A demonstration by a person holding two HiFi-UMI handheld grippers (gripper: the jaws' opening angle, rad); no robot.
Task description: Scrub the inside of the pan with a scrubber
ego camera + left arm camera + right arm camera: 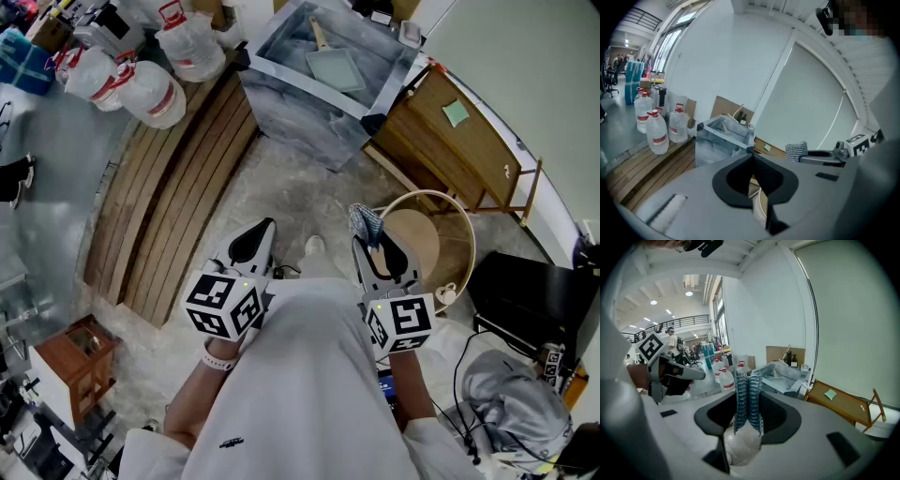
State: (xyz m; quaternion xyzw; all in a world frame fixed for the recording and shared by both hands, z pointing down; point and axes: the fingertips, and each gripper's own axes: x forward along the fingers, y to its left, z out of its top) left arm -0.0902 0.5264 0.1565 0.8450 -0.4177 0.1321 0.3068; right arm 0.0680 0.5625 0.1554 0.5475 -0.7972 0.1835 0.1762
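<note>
Above dusty floor (300, 187), close to body: L gripper (255, 236) clenched empty, R gripper (373, 246) grasping scrubber (364, 221).

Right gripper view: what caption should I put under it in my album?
The right gripper clamps a metal mesh scrubber, with water bottles and a grey tub beyond.
</note>
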